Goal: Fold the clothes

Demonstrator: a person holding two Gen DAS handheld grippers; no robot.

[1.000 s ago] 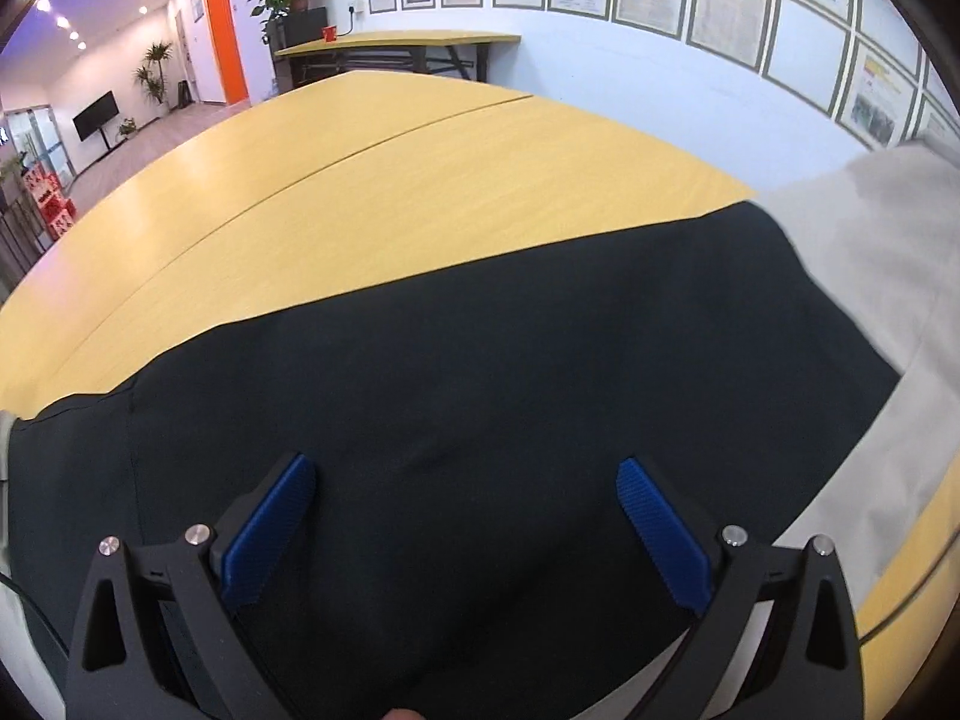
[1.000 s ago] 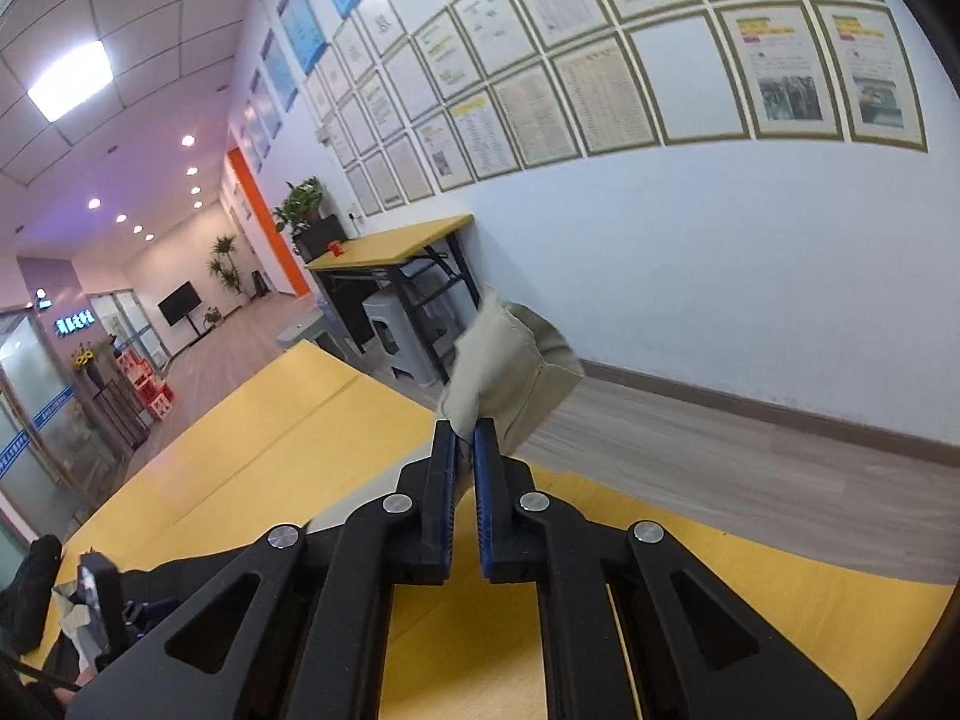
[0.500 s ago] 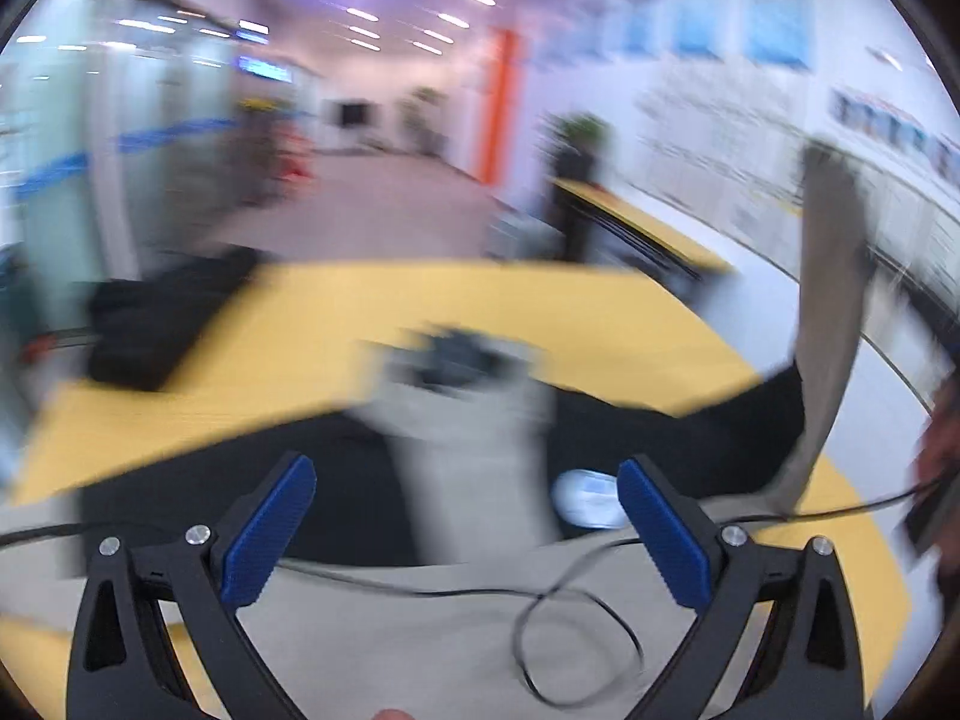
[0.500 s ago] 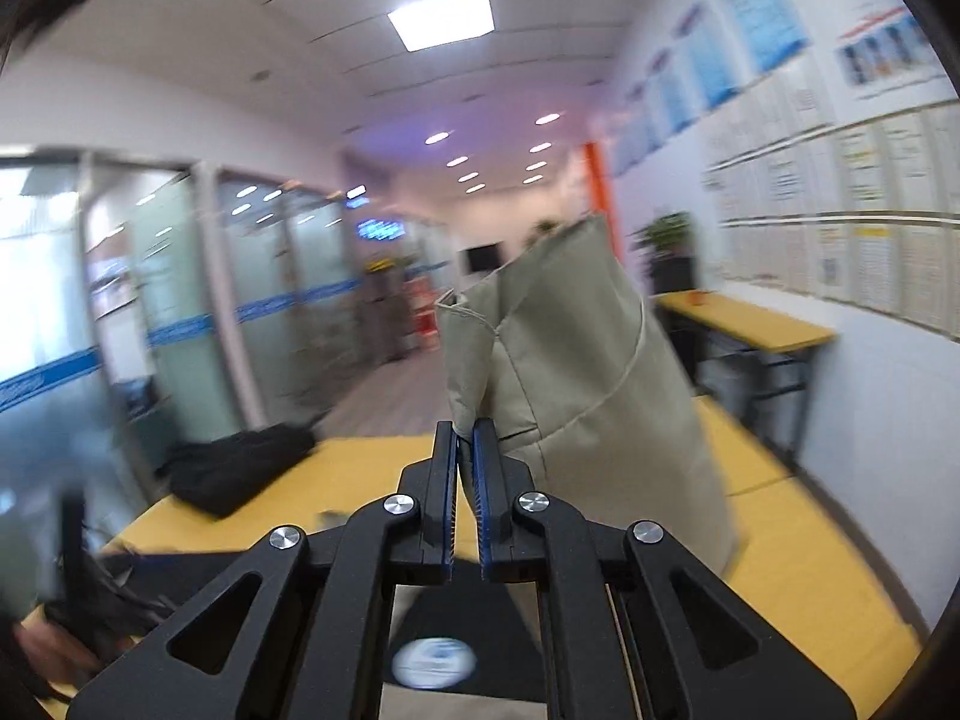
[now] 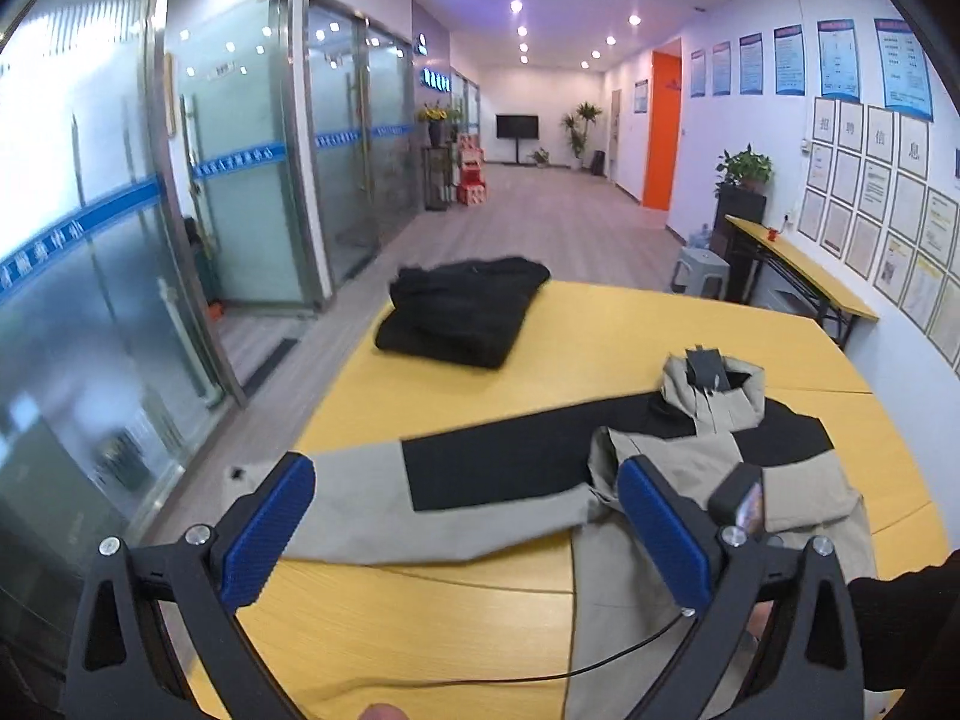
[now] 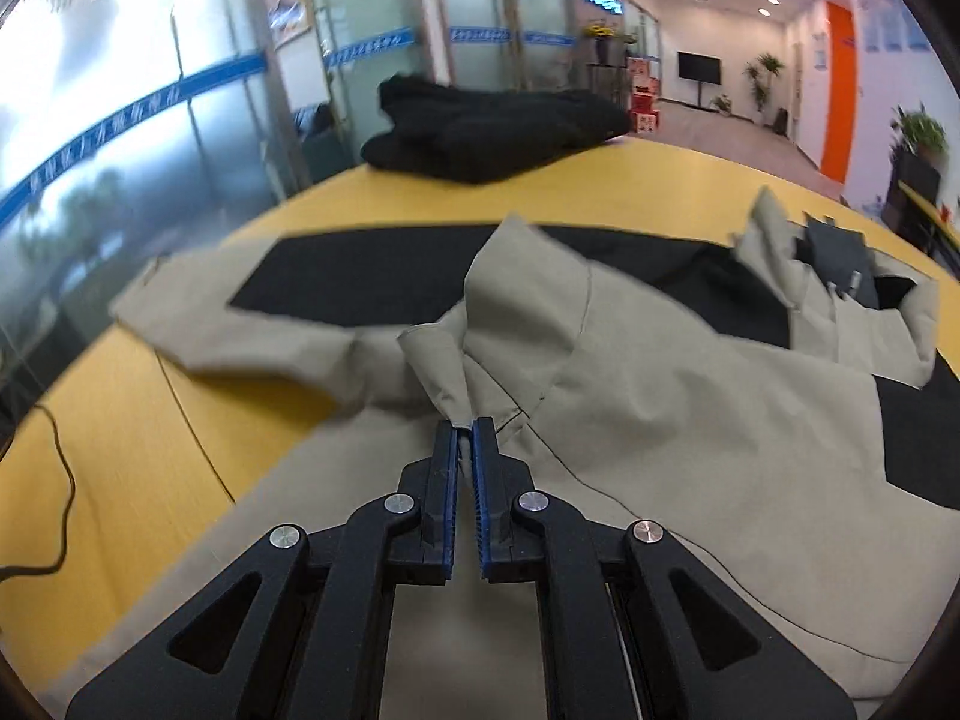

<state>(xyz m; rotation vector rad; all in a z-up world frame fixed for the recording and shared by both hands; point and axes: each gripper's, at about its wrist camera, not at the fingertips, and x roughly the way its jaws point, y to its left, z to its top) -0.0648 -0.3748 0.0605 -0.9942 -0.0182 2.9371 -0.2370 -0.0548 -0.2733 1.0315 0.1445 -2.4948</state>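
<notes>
Where pinched by right gripper — creased khaki jacket.

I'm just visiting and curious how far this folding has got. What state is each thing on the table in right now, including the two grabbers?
Jacket: spread on the table, one sleeve folded over its body, the other still stretched out.
Black garment: folded, lying at the far end.
Right gripper: fingers shut on jacket's sleeve cuff.
Left gripper: fingers wide open, holding nothing, above the near table edge.
Cable: loose on the yellow table.

Yellow table, thin black cable (trailing), potted plant.
</notes>
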